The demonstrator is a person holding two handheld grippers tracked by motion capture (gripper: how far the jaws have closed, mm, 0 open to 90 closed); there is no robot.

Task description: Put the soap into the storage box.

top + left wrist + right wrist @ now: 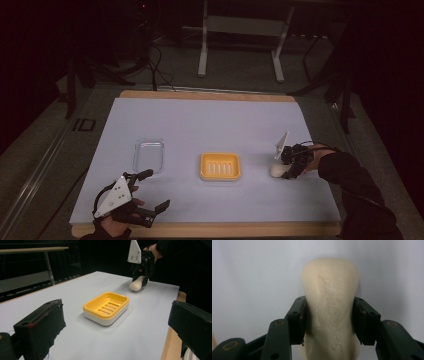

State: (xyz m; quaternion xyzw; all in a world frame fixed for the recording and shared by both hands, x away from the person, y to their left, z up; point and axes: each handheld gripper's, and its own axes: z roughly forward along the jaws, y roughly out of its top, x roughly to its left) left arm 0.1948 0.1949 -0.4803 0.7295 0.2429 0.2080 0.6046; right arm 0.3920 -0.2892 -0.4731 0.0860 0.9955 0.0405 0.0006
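My desk (210, 120), wood-edged under a pale sheet, carries a yellow soap dish (220, 166) near its middle, with a clear plastic lid (149, 155) lying left of that dish and a cream soap bar (278, 170) lying right of it.

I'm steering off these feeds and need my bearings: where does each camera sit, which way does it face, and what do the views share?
High view: above the person's side of the table, looking forward and down; both forearms, left gripper, right gripper.
Left gripper view: rides the left gripper, looks across the yellow soap dish toward the right gripper; its own black jaws stand wide apart.
Right gripper view: looks down its own jaws, shut on the soap bar.
Shared: all three show the soap bar.
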